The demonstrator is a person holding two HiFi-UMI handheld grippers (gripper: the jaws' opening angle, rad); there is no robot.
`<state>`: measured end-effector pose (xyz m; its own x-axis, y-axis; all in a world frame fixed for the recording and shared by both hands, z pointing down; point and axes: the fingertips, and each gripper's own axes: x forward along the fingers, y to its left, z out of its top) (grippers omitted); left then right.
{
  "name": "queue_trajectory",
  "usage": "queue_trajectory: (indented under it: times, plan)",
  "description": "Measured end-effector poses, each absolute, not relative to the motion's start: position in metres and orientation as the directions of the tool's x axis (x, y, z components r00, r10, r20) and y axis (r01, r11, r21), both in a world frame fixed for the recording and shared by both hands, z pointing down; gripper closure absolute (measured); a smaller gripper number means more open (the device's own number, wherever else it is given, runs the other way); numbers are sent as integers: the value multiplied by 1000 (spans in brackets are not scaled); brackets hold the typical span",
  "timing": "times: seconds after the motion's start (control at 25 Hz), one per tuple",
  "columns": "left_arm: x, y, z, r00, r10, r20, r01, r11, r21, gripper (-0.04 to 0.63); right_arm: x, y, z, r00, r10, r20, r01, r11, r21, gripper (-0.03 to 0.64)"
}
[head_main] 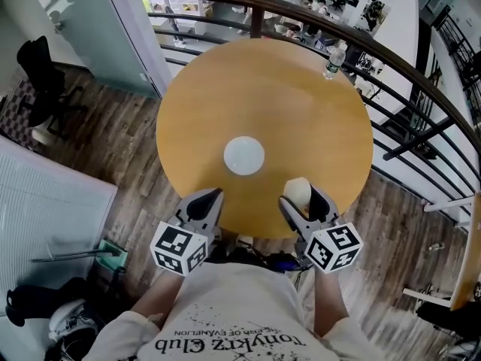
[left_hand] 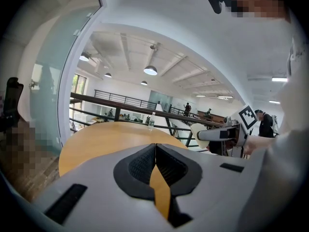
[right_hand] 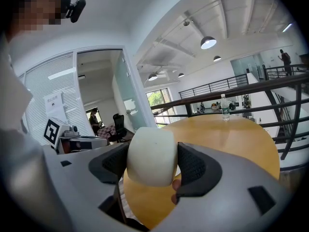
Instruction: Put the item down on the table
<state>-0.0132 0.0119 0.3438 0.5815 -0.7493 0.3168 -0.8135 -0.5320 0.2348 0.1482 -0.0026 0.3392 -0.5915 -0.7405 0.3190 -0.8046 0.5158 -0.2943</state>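
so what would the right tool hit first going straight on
Nothing close: the right tool, shut on the pale item, points out above the table. The bottle stands off to one side; height is hard to judge.

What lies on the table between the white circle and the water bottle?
Nothing: the head view shows only bare tabletop between the white circle and the water bottle.

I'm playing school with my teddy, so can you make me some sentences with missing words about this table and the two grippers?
The left gripper holds ____.
The cream-white round item sits between the jaws of the right gripper, not down on the ____.
A plastic ____ stands at the far edge of the round wooden table.
The flat disc at the table's middle is coloured ____.
Missing words: nothing; table; bottle; white.
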Motion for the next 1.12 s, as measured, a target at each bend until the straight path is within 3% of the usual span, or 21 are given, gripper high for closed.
queue_trajectory:
  times: [1.12]
  plan:
    - [-33, -79, 381, 639, -668, 381, -767, -587, 259, 571, 128, -66, 391, -513, -728, 455, -858, 423, -290, 295]
